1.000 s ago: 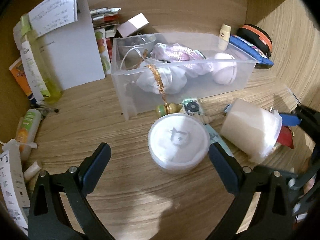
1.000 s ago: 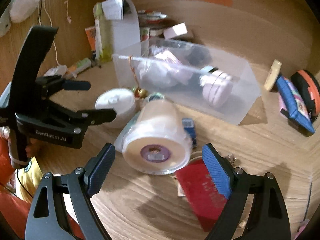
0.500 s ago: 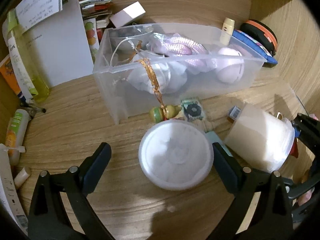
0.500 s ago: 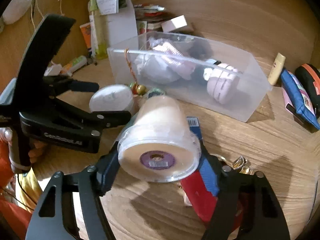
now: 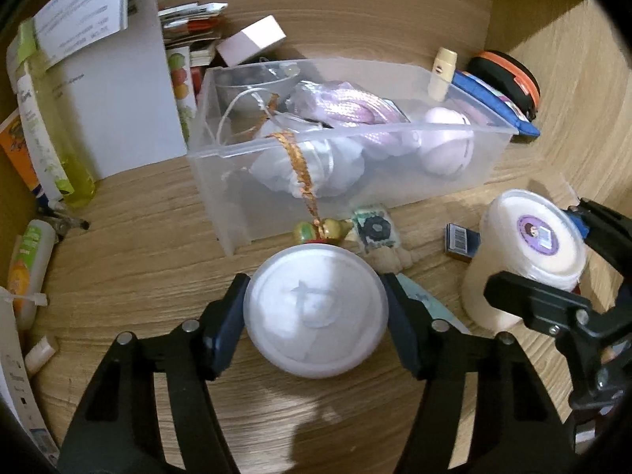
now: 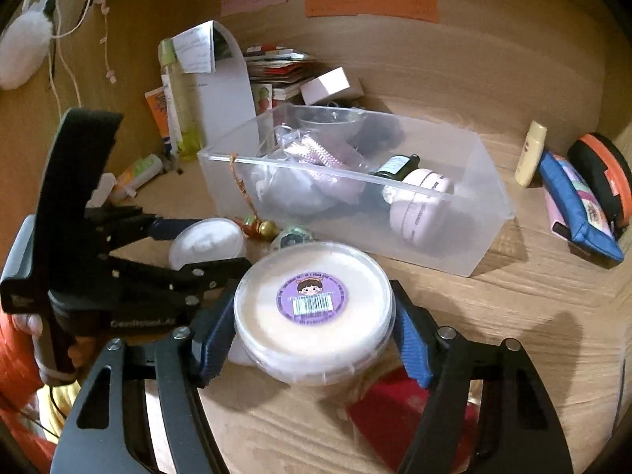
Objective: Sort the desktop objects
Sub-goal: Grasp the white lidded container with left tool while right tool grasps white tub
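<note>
My left gripper [image 5: 316, 316] is shut on a round white lidded container [image 5: 315, 310] on the wooden desk; it also shows in the right wrist view [image 6: 207, 241]. My right gripper [image 6: 314, 331] is shut on a cream tub [image 6: 314, 312] with a purple barcode sticker, tipped with its sticker end toward the camera; the tub also shows in the left wrist view [image 5: 525, 252]. A clear plastic bin [image 5: 395, 181] just behind holds a white pouch, pink cord and a lilac case. A gold ribbon charm [image 5: 322, 231] hangs over the bin's front wall.
A small green card [image 5: 375, 229] and a blue box [image 5: 460, 239] lie in front of the bin. A red booklet [image 6: 395, 407] lies under the tub. White paper and a yellow bottle [image 5: 59, 150] stand left. A blue pouch [image 6: 576, 205] and orange-black case [image 6: 604, 173] sit right.
Both grippers closed: the left one onto the white container, the right one onto the cream tub. The tub has been tipped up from lying on its side.
</note>
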`<state>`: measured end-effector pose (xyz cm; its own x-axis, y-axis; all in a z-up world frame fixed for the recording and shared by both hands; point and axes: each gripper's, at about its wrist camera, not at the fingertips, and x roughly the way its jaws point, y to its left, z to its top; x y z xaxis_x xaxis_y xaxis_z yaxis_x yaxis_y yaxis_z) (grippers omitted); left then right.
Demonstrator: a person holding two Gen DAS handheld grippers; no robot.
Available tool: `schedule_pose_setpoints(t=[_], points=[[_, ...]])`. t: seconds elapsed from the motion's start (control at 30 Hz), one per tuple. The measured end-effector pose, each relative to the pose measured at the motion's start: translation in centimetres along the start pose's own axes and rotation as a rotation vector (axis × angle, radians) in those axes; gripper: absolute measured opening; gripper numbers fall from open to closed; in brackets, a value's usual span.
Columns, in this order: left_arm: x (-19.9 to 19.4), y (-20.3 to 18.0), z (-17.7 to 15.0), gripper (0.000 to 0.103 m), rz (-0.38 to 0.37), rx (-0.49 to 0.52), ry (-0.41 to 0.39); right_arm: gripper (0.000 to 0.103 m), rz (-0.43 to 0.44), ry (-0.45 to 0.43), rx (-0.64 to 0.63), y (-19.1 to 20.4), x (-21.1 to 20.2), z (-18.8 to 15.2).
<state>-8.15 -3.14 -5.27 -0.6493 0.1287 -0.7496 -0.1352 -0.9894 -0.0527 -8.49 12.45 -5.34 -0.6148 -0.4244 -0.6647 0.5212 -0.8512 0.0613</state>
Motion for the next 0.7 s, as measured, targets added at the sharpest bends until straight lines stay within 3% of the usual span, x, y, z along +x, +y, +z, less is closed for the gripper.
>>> schedule_pose_setpoints(t=[0.17,0.7], points=[[-1.0,0.5,-0.1,0.065,0.019,-0.032,-0.055,0.068,0.018,-0.023,0.024,-0.3,-0.4,1.0],[-5.1,1.8,1.8,0.065,-0.019,-0.075,-0.184,0.068,-0.022,-0.151,0.071,-3.2,-4.4,4.6]])
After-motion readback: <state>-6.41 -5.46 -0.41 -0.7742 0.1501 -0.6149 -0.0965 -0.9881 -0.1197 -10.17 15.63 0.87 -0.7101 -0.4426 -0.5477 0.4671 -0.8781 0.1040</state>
